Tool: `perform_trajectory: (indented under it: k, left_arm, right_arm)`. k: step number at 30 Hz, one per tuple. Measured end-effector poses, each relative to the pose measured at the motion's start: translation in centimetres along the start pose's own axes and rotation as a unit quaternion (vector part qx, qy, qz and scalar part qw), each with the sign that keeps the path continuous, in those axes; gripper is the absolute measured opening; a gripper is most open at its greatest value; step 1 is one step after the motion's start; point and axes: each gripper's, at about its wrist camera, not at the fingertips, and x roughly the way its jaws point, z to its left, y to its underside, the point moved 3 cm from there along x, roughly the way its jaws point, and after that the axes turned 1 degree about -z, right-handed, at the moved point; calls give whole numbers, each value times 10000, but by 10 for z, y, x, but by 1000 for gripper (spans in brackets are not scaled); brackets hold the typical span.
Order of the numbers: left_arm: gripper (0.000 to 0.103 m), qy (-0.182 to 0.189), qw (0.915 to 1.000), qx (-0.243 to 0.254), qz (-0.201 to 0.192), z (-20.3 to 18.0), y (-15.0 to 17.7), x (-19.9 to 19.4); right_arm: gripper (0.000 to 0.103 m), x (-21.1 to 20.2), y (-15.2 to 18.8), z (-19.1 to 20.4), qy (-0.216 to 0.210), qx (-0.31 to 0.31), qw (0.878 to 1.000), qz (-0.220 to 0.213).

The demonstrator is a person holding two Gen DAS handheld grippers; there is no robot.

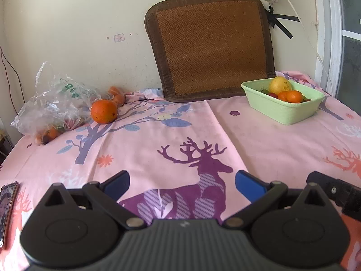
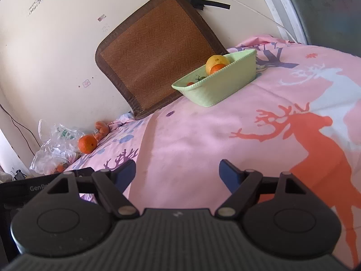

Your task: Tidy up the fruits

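Both our hand-held grippers — left [image 1: 182, 185], right [image 2: 177, 172] — gape, released. Ahead-left lies the orange [image 1: 104, 111]; ahead-right the green basket [image 1: 282, 110] of fruit. Only our left view shows a phone [image 1: 8, 205] — hard left.

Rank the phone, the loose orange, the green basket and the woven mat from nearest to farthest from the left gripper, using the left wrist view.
From the open left gripper:
1. Phone, at the left edge, level with the gripper.
2. Loose orange, far left, beside the plastic bag.
3. Green basket, far right; too close to the orange to rank firmly.
4. Woven mat, leaning on the wall behind.
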Motion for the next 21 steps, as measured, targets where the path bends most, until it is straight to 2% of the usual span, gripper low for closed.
perform_trajectory:
  k: [7, 21]
  left_arm:
    - [103, -97, 9998, 110, -95, -1, -1, -3]
    - [103, -34, 9994, 340, -101, -8, 0, -1]
  right_arm:
    - [83, -1, 0, 1, -27, -11, 10000, 20]
    - [83, -1, -1, -1, -19, 6, 10000, -41]
